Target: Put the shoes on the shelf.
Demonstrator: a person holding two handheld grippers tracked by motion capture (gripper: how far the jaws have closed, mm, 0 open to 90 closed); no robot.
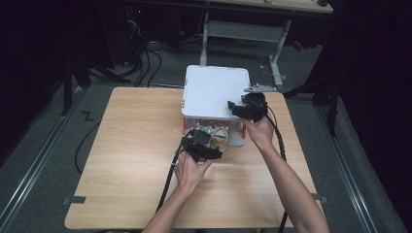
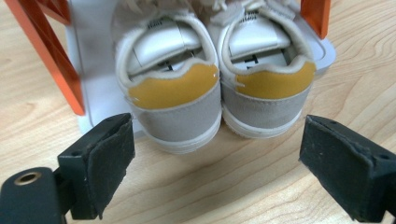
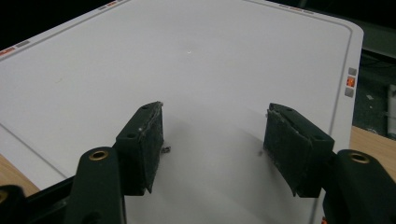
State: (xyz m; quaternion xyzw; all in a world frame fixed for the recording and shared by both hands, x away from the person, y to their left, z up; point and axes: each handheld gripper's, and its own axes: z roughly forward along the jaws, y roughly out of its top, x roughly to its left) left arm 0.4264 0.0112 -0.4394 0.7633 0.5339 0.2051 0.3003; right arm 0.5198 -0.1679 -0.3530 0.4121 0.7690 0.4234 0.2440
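On the wooden table (image 1: 136, 160), far-centre, sits a white rack (image 1: 216, 90) with orange side struts (image 2: 44, 51); its flat top blocks the high view of the shelf below. Under it, a pair of white shoes (image 2: 215, 84), yellow heel tabs facing near. Left gripper (image 2: 215, 163) just near the heels, jaws wide, holding nothing. Right gripper (image 3: 212, 140) over the rack top's right side, jaws apart, empty.

left tongs (image 2: 212, 170): open, empty; pair of shoes (image 2: 215, 93): heels toward them, apart
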